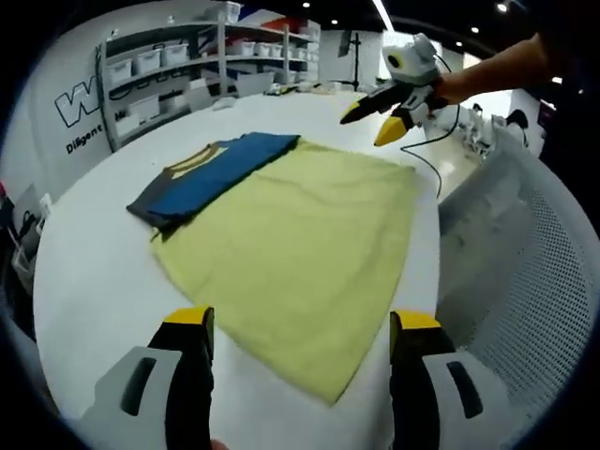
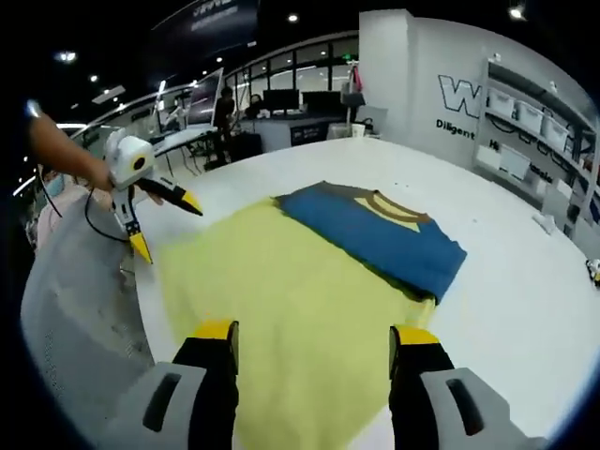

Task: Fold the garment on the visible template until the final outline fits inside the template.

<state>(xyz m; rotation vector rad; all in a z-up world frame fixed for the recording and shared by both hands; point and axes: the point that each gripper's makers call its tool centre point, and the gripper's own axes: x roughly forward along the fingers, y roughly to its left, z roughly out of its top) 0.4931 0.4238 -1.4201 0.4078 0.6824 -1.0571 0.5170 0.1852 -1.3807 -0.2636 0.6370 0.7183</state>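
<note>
Yellow template cloth covers the white table; the folded blue shirt overlaps its edge. Left gripper and right gripper both spread, empty. Shelving and monitors appear separately.

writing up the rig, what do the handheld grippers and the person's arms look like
Each gripper, left gripper and right gripper, has two black jaws with yellow tips on pale grey mounts. Seen from across the table, the right gripper has a white rounded body and a thin black cable. The person's arm ends at a dark sleeve.
</note>
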